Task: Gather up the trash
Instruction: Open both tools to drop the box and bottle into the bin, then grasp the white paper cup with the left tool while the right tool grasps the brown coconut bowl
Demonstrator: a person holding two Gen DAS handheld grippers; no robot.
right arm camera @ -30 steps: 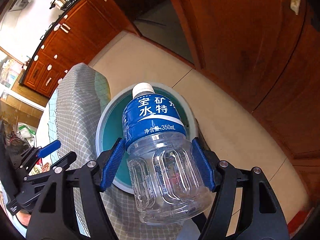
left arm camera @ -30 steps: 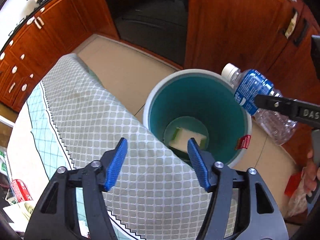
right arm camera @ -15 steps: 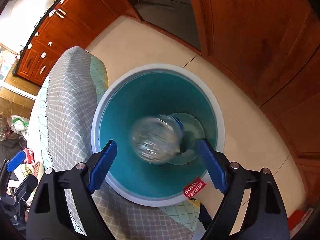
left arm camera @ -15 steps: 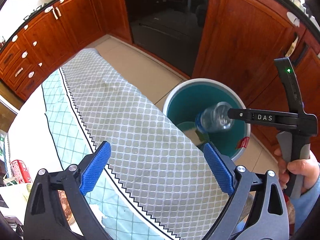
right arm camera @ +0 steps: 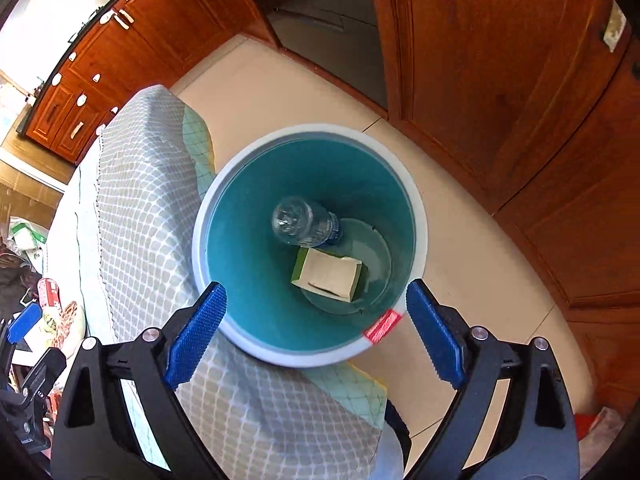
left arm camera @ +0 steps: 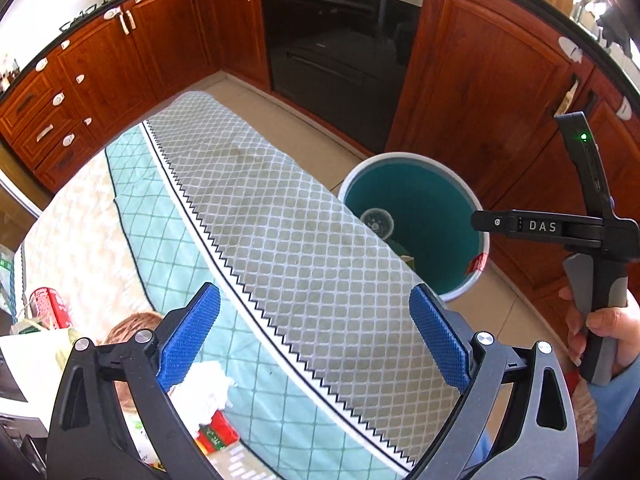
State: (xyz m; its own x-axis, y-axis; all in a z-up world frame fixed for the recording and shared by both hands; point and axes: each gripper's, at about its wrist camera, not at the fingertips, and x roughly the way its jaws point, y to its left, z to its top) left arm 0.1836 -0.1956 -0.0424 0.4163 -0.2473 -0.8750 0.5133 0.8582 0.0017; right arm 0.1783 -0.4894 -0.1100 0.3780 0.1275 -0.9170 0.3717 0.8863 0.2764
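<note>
The teal bin (right arm camera: 304, 356) with a white rim stands on the floor against the table's edge. Inside it lie a clear water bottle (right arm camera: 292, 220) with a blue label and a green-and-cream carton (right arm camera: 328, 276). My right gripper (right arm camera: 316, 292) hangs over the bin, its jaws opening with nothing between them. My left gripper (left arm camera: 314, 300) is open and empty above the grey patterned tablecloth (left arm camera: 280, 220), left of the bin (left arm camera: 404, 157). The bottle (left arm camera: 376, 222) shows inside the bin there too. A crumpled white tissue (left arm camera: 204, 384) and a red packet (left arm camera: 216, 436) lie under the left jaw.
Wooden cabinets (left arm camera: 480, 80) and a black oven (left arm camera: 336, 40) ring the tiled floor behind the bin. A red can (left arm camera: 48, 308) and other clutter sit at the table's left end. A person's hand (left arm camera: 600, 328) holds the right gripper's handle.
The right gripper let go of the bottle, which fell into the bin. Both grippers' jaws widened. The left gripper drew back from the bin and rose over the table.
</note>
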